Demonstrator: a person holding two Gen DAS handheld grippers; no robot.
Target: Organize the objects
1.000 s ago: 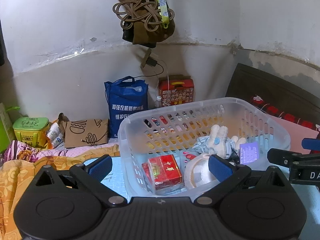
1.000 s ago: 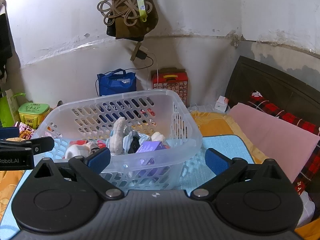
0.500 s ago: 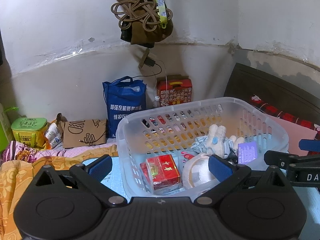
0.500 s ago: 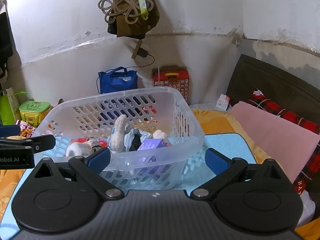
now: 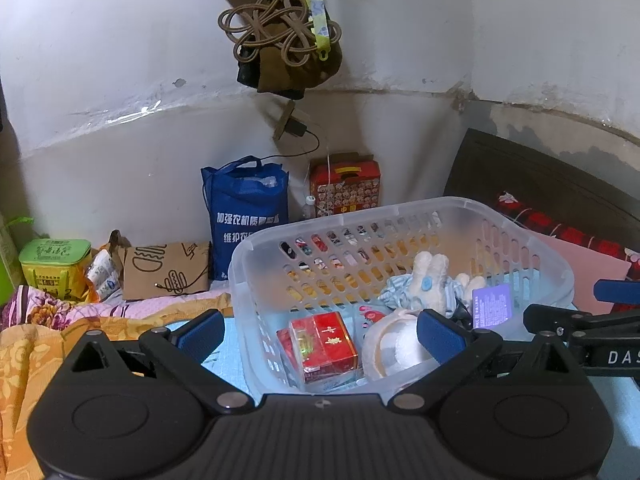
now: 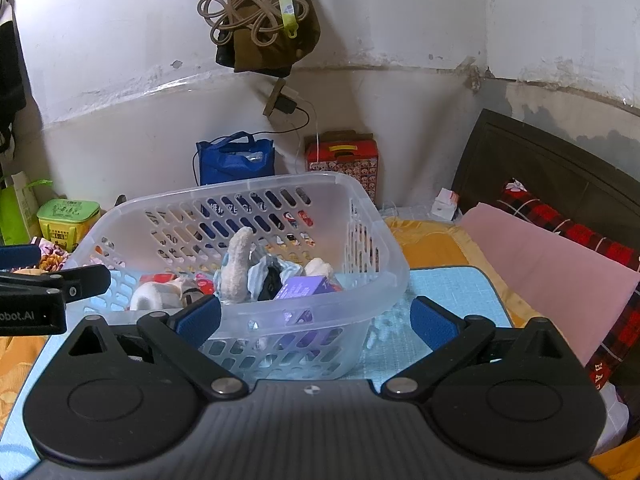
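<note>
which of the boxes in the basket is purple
The small box standing at the basket's right end, beside the stuffed toy. The other box, near the left end, is red and gold.

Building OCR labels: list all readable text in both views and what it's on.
"DAS" (cut off): right gripper's arm, left wrist view.
"obot.AI" (cut off): left gripper's arm, right wrist view.
"加强农机质" and "维护农" (partly hidden): blue bag.
"中国": red patterned box.
Too small or blurred: green tin, purple card, red box in basket.
</note>
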